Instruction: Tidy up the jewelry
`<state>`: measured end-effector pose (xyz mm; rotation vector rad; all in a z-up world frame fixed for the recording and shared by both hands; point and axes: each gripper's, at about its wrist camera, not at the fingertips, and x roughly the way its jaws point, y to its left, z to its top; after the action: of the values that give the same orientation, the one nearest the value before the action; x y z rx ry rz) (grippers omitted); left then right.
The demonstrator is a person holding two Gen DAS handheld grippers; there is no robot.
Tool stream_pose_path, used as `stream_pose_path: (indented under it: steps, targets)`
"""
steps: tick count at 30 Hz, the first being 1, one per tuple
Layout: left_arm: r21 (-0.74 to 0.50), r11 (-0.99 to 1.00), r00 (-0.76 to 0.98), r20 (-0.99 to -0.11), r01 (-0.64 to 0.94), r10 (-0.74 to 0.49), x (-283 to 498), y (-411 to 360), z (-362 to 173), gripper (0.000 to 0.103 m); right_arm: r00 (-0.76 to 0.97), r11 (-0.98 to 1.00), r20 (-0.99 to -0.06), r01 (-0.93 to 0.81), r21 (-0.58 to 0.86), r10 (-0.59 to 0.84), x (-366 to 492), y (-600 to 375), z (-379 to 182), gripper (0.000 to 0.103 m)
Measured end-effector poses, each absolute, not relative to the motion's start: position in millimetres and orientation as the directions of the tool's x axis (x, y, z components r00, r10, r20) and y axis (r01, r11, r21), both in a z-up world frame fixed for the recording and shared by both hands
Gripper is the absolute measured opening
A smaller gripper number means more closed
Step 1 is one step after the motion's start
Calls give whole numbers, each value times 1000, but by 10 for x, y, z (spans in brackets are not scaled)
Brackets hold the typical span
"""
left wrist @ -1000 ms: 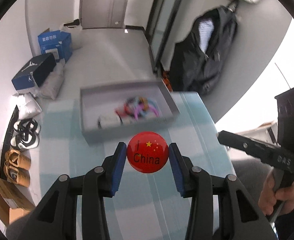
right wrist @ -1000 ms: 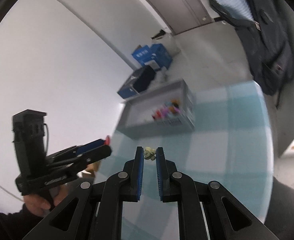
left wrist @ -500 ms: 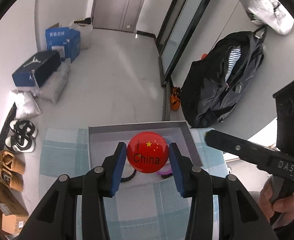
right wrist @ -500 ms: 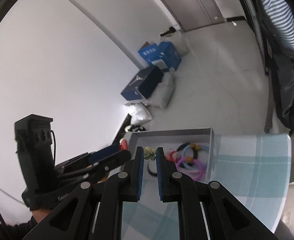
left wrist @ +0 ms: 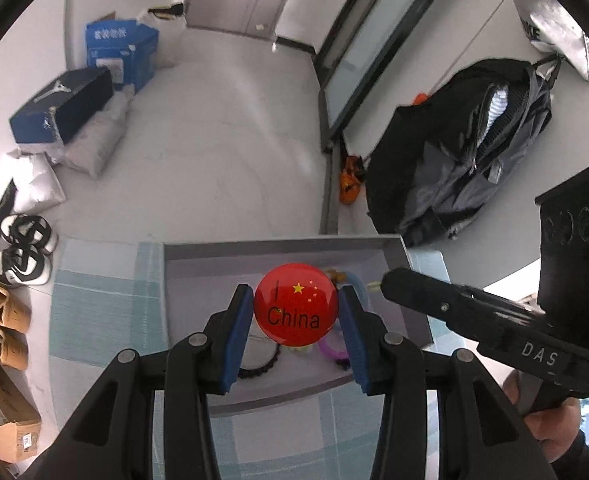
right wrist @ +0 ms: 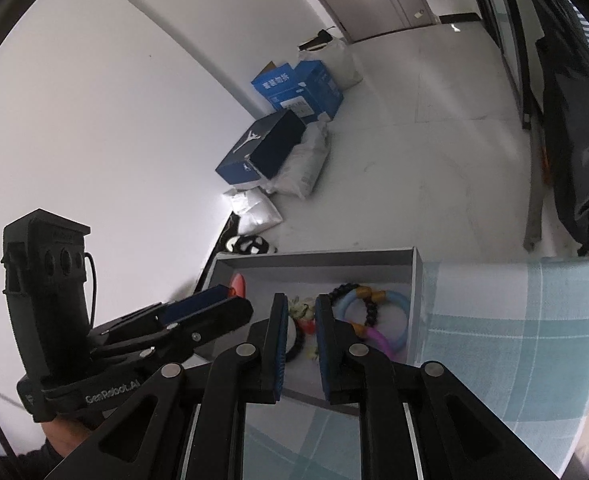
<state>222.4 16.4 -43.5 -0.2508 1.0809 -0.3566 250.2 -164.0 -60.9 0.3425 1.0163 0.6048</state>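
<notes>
My left gripper (left wrist: 296, 312) is shut on a round red badge (left wrist: 296, 310) printed with stars and "China", held above the grey box (left wrist: 278, 250). My right gripper (right wrist: 299, 310) is shut on a small pale green flower ornament (right wrist: 300, 307) over the same grey box (right wrist: 314, 261). Inside the box lie a blue ring bracelet (right wrist: 398, 308), a pink ring (right wrist: 378, 340) and a black bead bracelet (right wrist: 368, 308). The right gripper also shows at the right of the left wrist view (left wrist: 378, 286), its tip over the box's right part.
The box sits at the far edge of a table with a pale blue checked cloth (right wrist: 506, 332). Beyond the edge the floor holds blue boxes (left wrist: 118, 52), white bags, shoes (left wrist: 22, 256) and a dark backpack (left wrist: 466, 152).
Both grippers have moved forward over the grey box and tilted down; the box now lies right under the badge and the ornament. Both stay shut on their items.
</notes>
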Motion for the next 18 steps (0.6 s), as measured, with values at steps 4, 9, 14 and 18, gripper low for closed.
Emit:
stream_pose_path:
  steps: [4,9,14,18]
  targets:
    - [-338,923,405,-829,185,-385,2196,128,-431,60,401,786,-676,-315,532,618,2457,-1685,-568,58]
    - [-345,925,440,-814,159,-379,2093,221,-346,71,457,803,-662,-306,511,595,2316,-1770,-438,68]
    - [-305,942,489,-806,142,-335,1871,258,-224,71,511,829,-655,-305,468,557,2058,-1823,-289,83]
    - [-286,950,515,-799,127,-310,1687,273,-128,71,530,835,-646,-321,447,550,1830,-1841,-214,87]
